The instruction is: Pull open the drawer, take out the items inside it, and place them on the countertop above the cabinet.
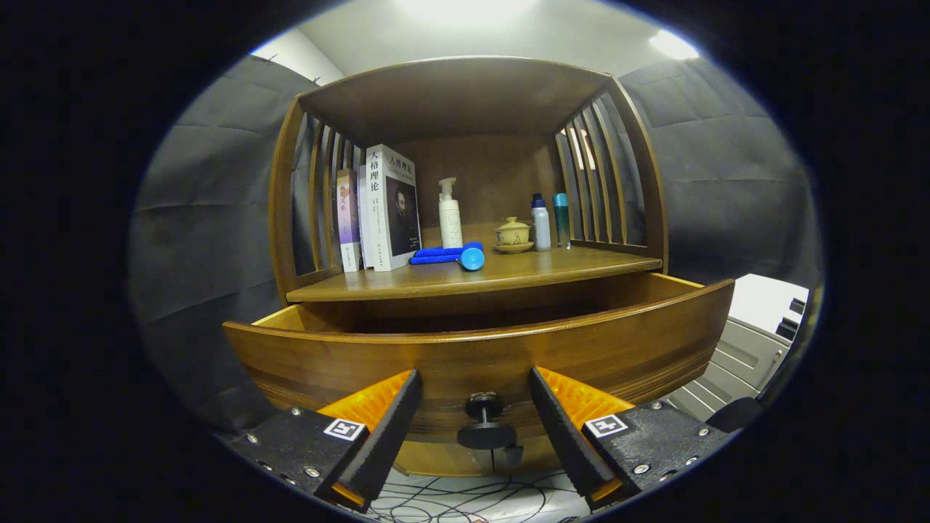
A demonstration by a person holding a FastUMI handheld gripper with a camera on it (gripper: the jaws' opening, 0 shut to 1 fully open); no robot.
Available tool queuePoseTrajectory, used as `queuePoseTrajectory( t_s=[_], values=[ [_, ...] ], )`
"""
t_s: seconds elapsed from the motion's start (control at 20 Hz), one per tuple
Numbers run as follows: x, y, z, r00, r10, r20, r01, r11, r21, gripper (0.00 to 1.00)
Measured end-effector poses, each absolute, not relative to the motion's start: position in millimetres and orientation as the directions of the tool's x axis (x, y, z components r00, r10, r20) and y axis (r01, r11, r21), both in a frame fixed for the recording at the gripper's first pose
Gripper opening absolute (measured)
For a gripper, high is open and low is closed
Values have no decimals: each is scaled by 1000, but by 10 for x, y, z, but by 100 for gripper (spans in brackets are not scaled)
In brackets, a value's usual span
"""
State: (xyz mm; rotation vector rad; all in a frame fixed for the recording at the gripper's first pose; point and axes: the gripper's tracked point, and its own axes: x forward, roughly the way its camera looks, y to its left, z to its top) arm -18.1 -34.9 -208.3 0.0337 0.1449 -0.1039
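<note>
The drawer (pixel 479 349) stands pulled out below the tabletop (pixel 508 272); the gripper (pixel 476 388) gapes wide around its knob (pixel 485 425) (gripping nothing). Lift clear, then reach inside from above.

- White book (pixel 392 207) on the shelf: "人格理论" ran down its spine and again on the cover.
- Purple book (pixel 349 218) beside it: spine print too small to read.
- Gripper (pixel 476 381): a square black-and-white marker sat on each finger; fingers stood apart, flanking the drawer knob (pixel 485 421).
</note>
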Motion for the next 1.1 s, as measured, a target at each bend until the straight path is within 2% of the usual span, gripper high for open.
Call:
queuePoseTrajectory(
  t_s=[0.75, 1.1],
  values=[
    [748, -471, -2124, 988, -94, -125, 96, 995, 9, 95],
    [874, -490, -2127, 991, -88, -104, 88, 996, -7, 95]
  ],
)
